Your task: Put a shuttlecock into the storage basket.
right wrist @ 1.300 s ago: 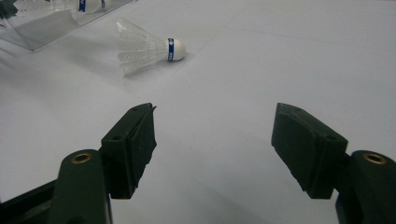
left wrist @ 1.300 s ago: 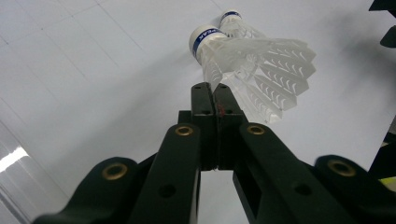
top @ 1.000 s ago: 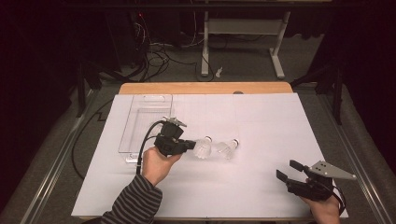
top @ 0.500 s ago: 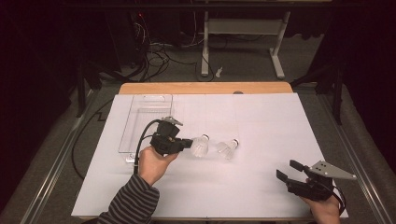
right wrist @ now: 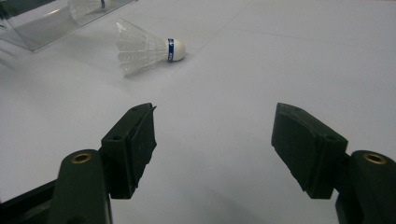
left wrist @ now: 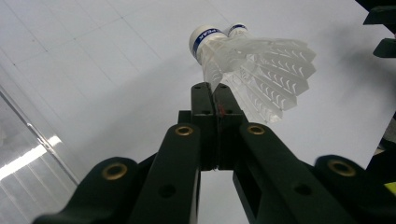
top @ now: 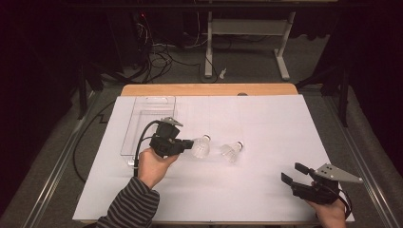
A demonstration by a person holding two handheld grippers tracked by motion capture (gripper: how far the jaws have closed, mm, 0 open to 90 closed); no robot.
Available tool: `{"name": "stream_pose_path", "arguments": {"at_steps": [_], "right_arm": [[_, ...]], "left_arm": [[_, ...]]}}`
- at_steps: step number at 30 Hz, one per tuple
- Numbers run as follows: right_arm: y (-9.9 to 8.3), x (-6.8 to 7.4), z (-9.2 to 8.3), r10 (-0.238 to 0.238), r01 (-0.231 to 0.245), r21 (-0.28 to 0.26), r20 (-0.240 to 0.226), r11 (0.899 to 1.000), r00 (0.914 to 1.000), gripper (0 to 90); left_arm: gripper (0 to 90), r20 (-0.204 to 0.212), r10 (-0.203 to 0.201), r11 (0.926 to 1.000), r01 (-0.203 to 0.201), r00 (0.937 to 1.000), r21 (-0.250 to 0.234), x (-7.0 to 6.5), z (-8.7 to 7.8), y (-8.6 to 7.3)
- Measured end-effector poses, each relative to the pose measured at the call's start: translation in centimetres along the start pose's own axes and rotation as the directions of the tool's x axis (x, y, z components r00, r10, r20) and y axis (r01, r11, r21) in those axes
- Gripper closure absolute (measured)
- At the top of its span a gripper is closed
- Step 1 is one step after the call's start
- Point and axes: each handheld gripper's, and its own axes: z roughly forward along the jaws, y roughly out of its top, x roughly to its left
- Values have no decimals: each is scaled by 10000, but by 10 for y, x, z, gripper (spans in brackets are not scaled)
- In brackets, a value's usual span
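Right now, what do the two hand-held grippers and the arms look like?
Both are black. The left hand-held gripper has a black cable looping from its back and a grey plate on top; its linkage arms carry brass-coloured pivot bushings. The right hand-held gripper bears a grey three-cornered plate and blocky rectangular pads. The left arm wears a dark, light-striped sleeve.

A white feathered shuttlecock (left wrist: 252, 70) with a blue band round its cork is pinched by its skirt edge, lifted and tilted. A second shuttlecock (top: 232, 150) of the same kind lies on its side on the white worktop just beside it.
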Motion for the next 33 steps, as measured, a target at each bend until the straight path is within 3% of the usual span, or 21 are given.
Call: {"name": "stream_pose_path", "arguments": {"at_steps": [33], "right_arm": [[0, 0, 0, -6, 6, -3, 9, 10000, 10000, 309]], "left_arm": [[896, -347, -139, 9993, 127, 9993, -340, 9, -18, -1]]}}
